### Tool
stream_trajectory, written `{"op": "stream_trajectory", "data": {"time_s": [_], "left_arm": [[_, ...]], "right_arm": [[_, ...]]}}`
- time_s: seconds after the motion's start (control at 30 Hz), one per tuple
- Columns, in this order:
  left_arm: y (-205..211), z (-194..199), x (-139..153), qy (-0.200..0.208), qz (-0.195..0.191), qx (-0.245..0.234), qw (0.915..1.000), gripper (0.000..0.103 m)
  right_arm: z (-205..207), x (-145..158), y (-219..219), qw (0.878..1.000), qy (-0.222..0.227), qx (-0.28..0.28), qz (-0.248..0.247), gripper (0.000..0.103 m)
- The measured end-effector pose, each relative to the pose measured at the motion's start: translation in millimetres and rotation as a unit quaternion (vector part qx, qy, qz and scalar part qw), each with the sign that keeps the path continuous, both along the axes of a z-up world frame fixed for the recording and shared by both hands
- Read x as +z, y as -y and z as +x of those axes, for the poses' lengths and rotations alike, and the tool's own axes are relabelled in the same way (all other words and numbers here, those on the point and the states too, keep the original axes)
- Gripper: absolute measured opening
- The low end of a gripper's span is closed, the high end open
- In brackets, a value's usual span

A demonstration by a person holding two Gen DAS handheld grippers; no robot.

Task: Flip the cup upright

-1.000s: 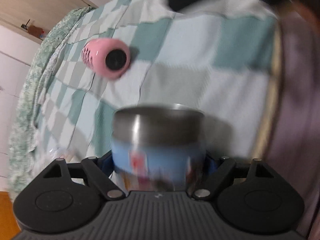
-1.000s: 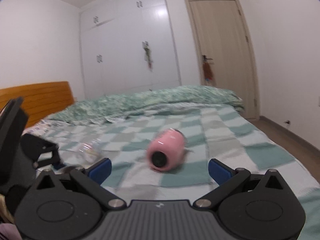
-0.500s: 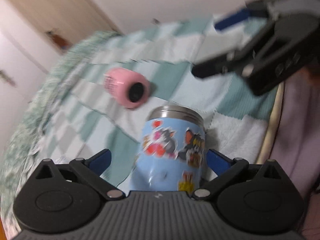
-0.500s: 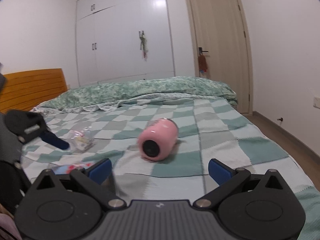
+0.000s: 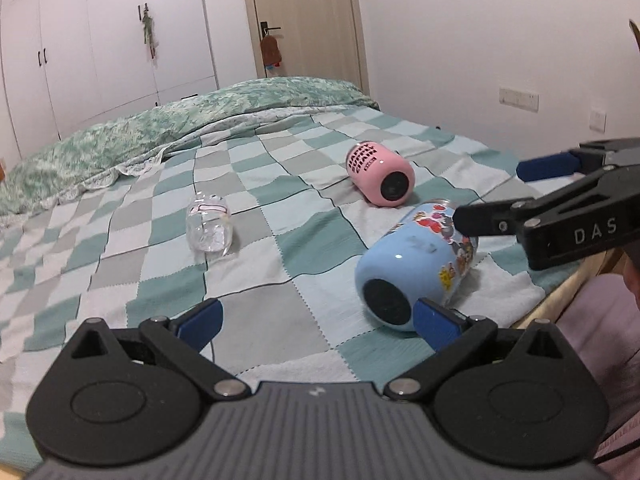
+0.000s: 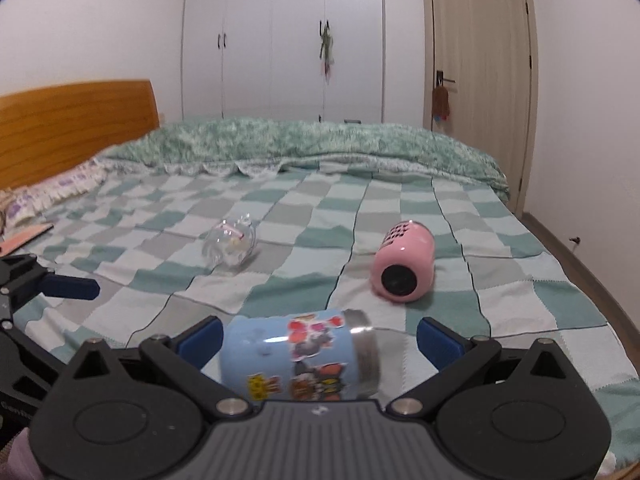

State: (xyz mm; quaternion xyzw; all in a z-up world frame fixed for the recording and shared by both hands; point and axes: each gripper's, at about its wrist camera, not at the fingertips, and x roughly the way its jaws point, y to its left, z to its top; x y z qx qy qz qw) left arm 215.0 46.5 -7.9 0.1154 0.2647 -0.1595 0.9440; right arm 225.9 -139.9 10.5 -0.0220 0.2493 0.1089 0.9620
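Note:
A blue cup with cartoon stickers [image 5: 416, 264] lies on its side on the checked bedspread, its dark base toward the left wrist camera. In the right wrist view the blue cup [image 6: 296, 356] lies between the open fingers of my right gripper [image 6: 318, 334], steel rim to the right. My left gripper [image 5: 316, 318] is open and empty, the cup beside its right finger. The right gripper [image 5: 560, 196] shows above the cup in the left wrist view. A pink cup [image 5: 380, 174] [image 6: 404, 266] and a clear cup [image 5: 208, 226] [image 6: 230, 242] also lie on their sides.
The bed's near edge [image 5: 560, 296] runs just right of the blue cup. A green quilt [image 6: 320, 140] is bunched at the far side. A wooden headboard [image 6: 76, 128] stands at the left, with a wardrobe and a door behind.
The blue cup, held upright in my left gripper a second ago, was let go and now lies on its side. My left gripper drew back; my right gripper moved over the cup.

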Motion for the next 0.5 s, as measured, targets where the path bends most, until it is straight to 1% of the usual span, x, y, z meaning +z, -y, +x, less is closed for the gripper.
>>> {"op": "stream_trajectory", "data": {"time_s": [0.1, 0.13, 0.23, 0.33, 0.4, 0.5], "left_arm": [[-13, 2, -4, 0.007, -0.016, -0.002, 0.9998, 0.103], [-16, 4, -5, 0.008, -0.019, -0.002, 0.9998, 0.103], [-18, 14, -11, 0.011, -0.021, 0.005, 0.9997, 0.103], [-22, 27, -17, 0.003, -0.028, 0.006, 0.9996, 0.103], [-26, 33, -20, -0.001, -0.029, 0.003, 0.9996, 0.103], [-33, 42, -20, -0.003, -0.031, -0.006, 0.9995, 0.103]], "right_arm": [[4, 1, -13, 0.999, -0.027, -0.021, 0.001, 0.103], [8, 0, -16, 0.999, -0.043, -0.032, 0.007, 0.103], [25, -5, -13, 0.990, -0.105, -0.075, 0.051, 0.103], [48, -13, -7, 0.970, -0.169, -0.125, 0.120, 0.103], [60, -17, -5, 0.957, -0.190, -0.152, 0.157, 0.103], [78, -24, 0, 0.938, -0.205, -0.191, 0.202, 0.103]]}}
